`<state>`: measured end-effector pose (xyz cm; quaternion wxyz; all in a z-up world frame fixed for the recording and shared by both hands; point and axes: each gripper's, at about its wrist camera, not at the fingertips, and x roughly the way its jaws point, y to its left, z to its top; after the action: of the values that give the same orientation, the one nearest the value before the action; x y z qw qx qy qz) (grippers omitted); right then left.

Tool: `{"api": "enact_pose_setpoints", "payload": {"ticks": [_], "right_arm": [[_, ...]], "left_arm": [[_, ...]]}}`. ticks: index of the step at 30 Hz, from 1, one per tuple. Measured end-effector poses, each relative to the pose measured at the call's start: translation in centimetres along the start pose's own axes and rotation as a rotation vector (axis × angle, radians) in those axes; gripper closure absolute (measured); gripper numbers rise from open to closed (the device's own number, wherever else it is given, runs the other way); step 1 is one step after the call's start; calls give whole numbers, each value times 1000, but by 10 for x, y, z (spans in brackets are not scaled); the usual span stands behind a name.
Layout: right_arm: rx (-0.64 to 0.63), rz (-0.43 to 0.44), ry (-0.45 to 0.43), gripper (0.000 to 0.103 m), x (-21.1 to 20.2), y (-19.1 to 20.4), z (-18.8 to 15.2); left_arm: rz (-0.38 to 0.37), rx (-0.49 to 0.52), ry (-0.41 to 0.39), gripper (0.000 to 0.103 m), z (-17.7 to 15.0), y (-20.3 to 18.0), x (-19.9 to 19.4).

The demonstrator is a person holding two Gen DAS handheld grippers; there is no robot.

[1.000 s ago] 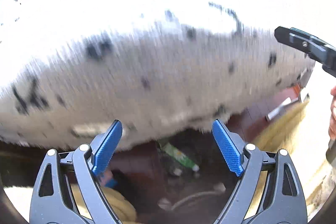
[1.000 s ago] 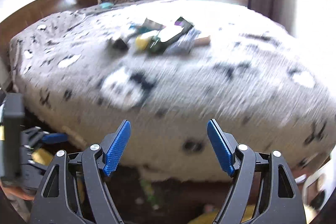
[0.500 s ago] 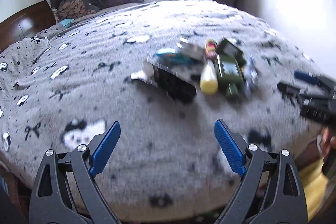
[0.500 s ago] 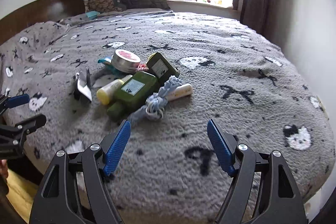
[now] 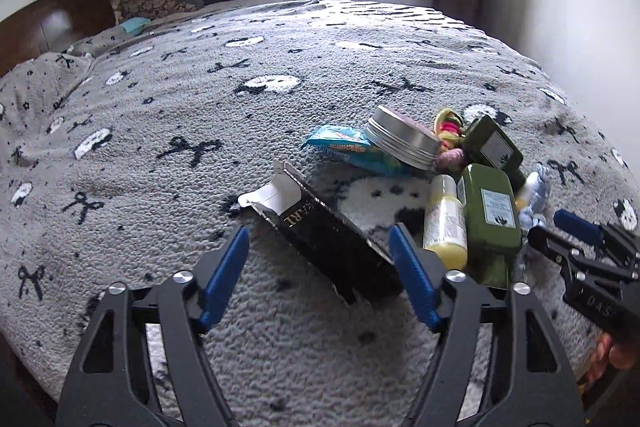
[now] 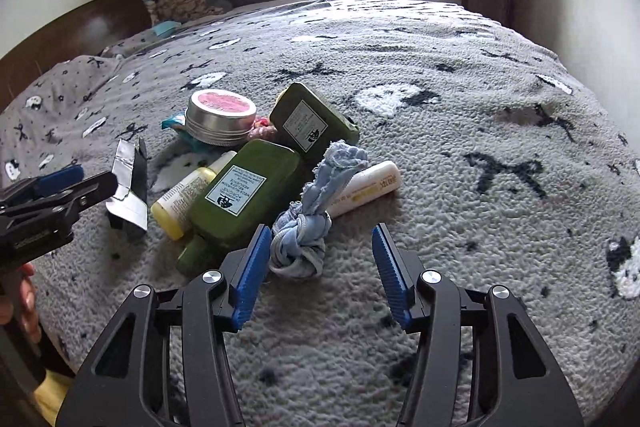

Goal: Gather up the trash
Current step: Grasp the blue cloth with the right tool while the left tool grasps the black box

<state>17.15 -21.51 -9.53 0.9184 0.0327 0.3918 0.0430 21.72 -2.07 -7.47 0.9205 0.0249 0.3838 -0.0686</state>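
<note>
Left tongs (image 5: 320,259) wide apart, holding nothing, low over the bed (image 5: 280,67). Black box (image 5: 332,247) lying flat just past the blue tips, one end torn open and white inside. Right of the box, a small yellow bottle (image 5: 445,223), touching a big green bottle (image 5: 494,219). Second green bottle (image 5: 494,147) a bit farther. Round silver tin (image 5: 400,141) resting on a blue wrapper (image 5: 348,149), far side of the pile.

Right tongs (image 6: 318,263) wide apart too, nothing between the tips. Knotted blue rag (image 6: 308,231) close to the left tip, maybe touching. White tube (image 6: 370,187) peeking out behind the rag. All the trash in one heap on the gray fuzzy blanket, near the bed's close edge.
</note>
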Motion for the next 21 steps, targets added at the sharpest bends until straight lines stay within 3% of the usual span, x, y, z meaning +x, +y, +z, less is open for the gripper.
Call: {"api": "enact_pose_setpoints", "payload": {"ticks": [5, 7, 10, 17, 18, 21], "right_arm": [[9, -1, 48, 54, 16, 7, 0], [12, 17, 49, 72, 18, 8, -2], [-13, 18, 31, 74, 14, 16, -1], [-43, 13, -32, 75, -10, 18, 0], [-43, 15, -40, 75, -13, 18, 0], [-47, 19, -69, 75, -27, 15, 0]], "left_arm": [[-50, 2, 32, 65, 4, -4, 13], [-67, 10, 49, 79, 3, -8, 18], [-78, 31, 52, 86, -1, -11, 19], [-107, 53, 14, 92, -5, -10, -1], [-102, 62, 3, 103, -5, -11, -7], [-91, 87, -39, 103, -6, -11, -28]]}}
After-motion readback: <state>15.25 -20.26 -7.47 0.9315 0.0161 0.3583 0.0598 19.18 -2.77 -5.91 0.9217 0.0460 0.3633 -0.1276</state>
